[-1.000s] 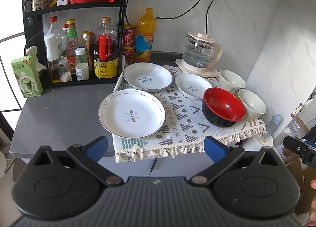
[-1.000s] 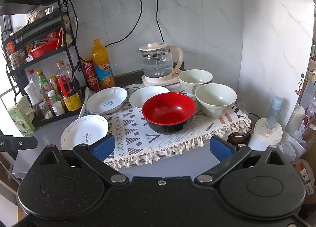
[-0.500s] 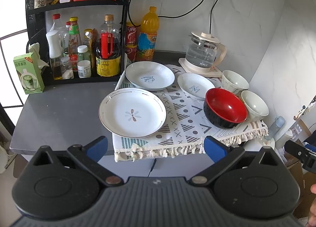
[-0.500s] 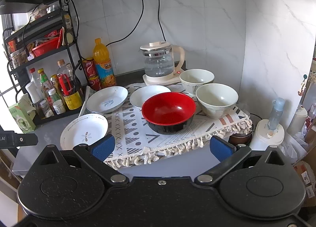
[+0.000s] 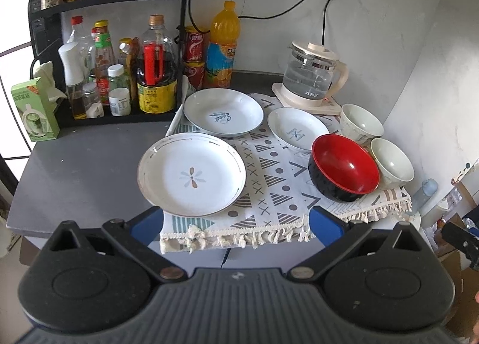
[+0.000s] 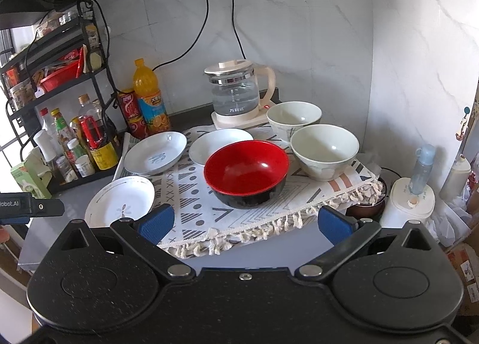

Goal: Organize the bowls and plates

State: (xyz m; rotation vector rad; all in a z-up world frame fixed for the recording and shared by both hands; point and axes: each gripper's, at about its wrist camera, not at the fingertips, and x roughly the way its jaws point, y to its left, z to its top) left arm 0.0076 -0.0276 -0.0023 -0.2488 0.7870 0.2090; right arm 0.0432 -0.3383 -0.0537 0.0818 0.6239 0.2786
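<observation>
A patterned cloth [image 5: 269,191] covers the right part of the grey counter [image 5: 83,161]. At its 12 o'clock stand a glass kettle [image 5: 311,74], an orange bottle [image 5: 223,45] and red cans [image 5: 194,56]; a rack [image 5: 104,9] of condiment bottles fills 10 o'clock.

On the cloth, a flower plate [image 5: 191,175] lies at 8 o'clock, overhanging onto the counter, a "Sweet" plate [image 5: 223,112] at 11, a small plate [image 5: 296,128] at 1. The red bowl [image 6: 247,172] sits at 3, with two white bowls [image 6: 324,149] just beyond it.

The left gripper [image 5: 236,224] hangs before the counter edge, fingers spread wide and holding nothing, the left pad [image 5: 148,225] just below the flower plate's rim. The right gripper [image 6: 245,223] is likewise wide apart and empty, facing the red bowl.
</observation>
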